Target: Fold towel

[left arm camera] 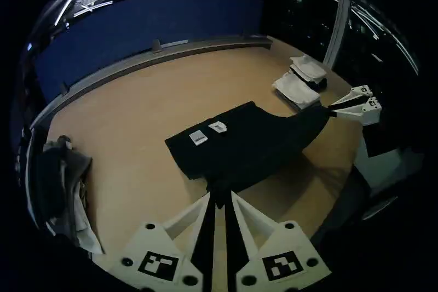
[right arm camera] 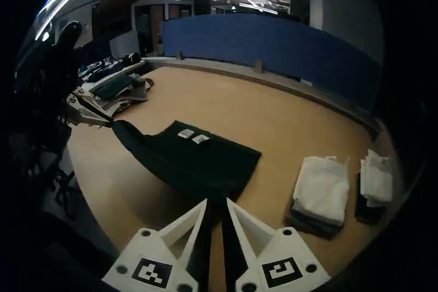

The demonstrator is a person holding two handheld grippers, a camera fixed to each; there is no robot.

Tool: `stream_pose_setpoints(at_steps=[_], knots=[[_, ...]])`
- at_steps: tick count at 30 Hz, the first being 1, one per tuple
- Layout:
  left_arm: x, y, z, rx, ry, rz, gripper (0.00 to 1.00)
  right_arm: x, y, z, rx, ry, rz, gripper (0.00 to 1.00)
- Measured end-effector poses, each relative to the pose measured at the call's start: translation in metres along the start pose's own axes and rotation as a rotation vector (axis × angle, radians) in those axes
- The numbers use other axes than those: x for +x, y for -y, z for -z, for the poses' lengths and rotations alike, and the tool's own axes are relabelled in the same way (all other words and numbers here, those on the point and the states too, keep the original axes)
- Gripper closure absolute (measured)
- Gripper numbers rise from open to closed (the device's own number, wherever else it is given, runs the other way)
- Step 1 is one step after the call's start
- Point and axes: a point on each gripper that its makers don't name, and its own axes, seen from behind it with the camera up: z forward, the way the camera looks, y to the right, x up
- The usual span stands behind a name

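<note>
Our left gripper (left arm camera: 220, 196) has its fingers nearly closed, pinching the near corner of the dark towel (left arm camera: 246, 138). Our right gripper (right arm camera: 217, 204) clamps another corner (from the left gripper view it sits off to the right, cloth drawn up to its tips). We see the towel on the wooden table (left arm camera: 137, 106), its long axis running from gripper to gripper, two white labels (left arm camera: 208, 132) facing up. Folded white towels (left arm camera: 298, 89) are stacked beyond it.
</note>
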Motion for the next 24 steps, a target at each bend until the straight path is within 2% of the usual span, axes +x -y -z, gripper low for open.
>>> stream_pose_setpoints(at_steps=[5,12,24], knots=[[0.0015,-0.0032,0.003,-0.006,-0.004,0.028,0.89,0.002,-0.0002,0.0031,-0.001,-0.004,-0.011,0.9],[0.0,-0.0034,0.0038,0.0,0.0,0.031,0.89,-0.0006,0.0016,0.0013,0.002,-0.001,-0.009,0.9],[-0.0033,0.0001,-0.0026,0.016,0.018,0.085,0.89,-0.0048,0.0004,-0.0068,0.006,0.019,-0.021,0.9]])
